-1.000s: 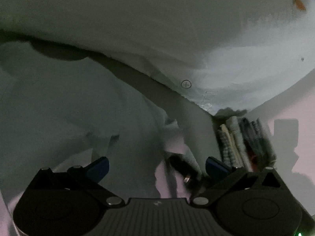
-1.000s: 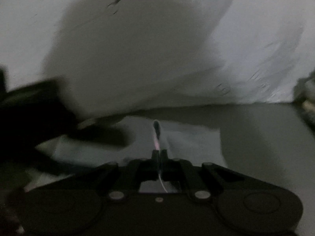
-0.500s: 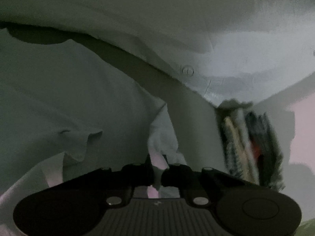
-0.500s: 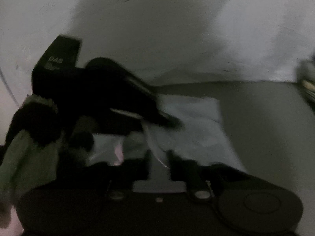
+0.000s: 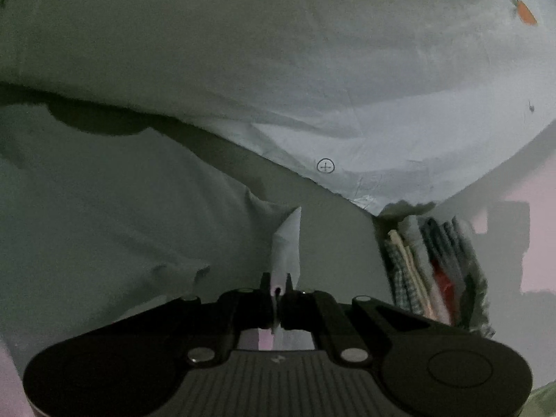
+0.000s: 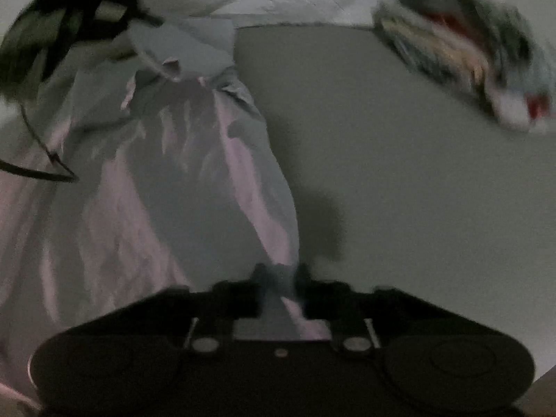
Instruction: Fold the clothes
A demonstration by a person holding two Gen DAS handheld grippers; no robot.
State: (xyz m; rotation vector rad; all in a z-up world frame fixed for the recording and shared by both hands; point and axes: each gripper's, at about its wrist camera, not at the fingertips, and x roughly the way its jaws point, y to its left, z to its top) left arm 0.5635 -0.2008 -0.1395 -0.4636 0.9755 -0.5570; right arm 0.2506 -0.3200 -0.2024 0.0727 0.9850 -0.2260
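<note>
1. Two grippers hold one pale garment (image 6: 180, 187), which hangs crumpled and stretched between them above the grey table (image 6: 382, 180).
2. Left gripper (image 5: 277, 292): jaws clenched on a thin fold of cloth rising straight ahead.
3. Right gripper (image 6: 279, 278): jaws pinched on a corner; the garment's length runs ahead and leftward toward the other gripper.
4. The stack (image 5: 431, 264) sits well right, apart.

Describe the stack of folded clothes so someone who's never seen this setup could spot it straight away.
Start from the flat grey surface that fills the right wrist view and follow it to its far right edge. The stack of folded clothes sits there, apart from the pale garment that both grippers pinch. Its checked and red layers set it apart from that plain cloth.
</note>
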